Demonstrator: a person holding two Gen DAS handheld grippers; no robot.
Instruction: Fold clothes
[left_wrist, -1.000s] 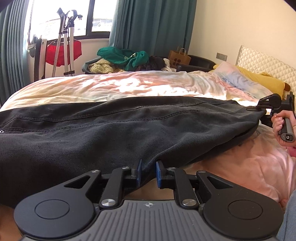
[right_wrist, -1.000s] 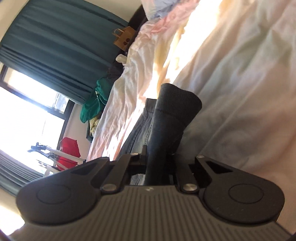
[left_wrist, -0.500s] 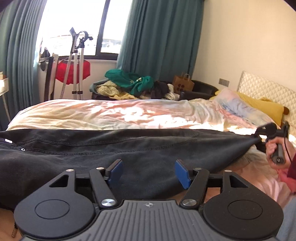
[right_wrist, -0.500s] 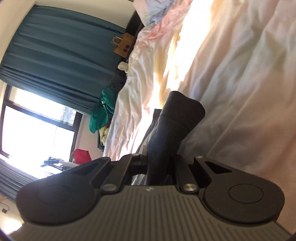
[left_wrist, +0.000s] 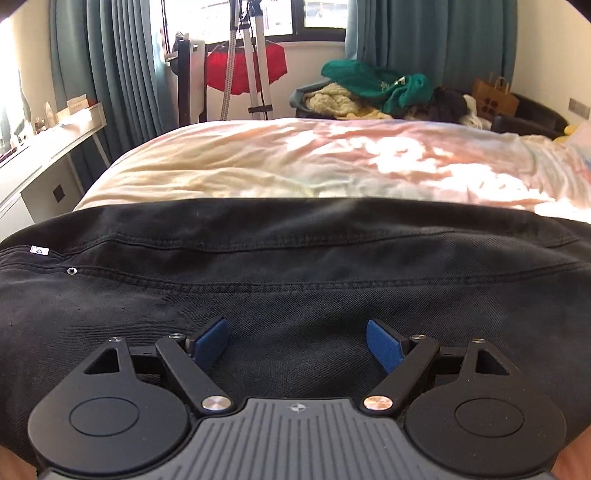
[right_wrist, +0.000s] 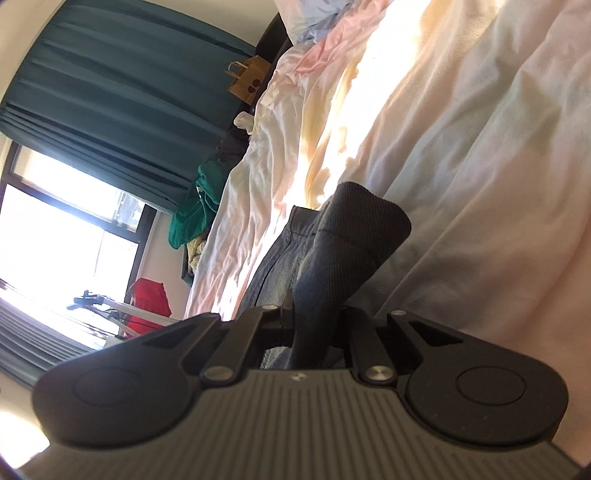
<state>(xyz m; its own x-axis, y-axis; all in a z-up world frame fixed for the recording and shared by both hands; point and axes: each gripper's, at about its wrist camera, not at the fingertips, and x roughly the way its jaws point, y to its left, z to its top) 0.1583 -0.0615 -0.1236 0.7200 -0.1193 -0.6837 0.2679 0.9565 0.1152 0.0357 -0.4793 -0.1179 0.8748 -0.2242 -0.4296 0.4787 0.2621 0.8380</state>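
Releasing: left gripper (left_wrist: 295, 345) jaws just opening wide, nothing between them, black jeans (left_wrist: 295, 266) lying on bed (left_wrist: 258, 173); right gripper (right_wrist: 314, 314) clamping jeans hem

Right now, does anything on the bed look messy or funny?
Yes. The black jeans lie stretched across the bed, but one end is bunched up, pinched in the right hand-held gripper. The left hand-held gripper has just been opening and holds nothing. Otherwise, only wrinkled bedding.
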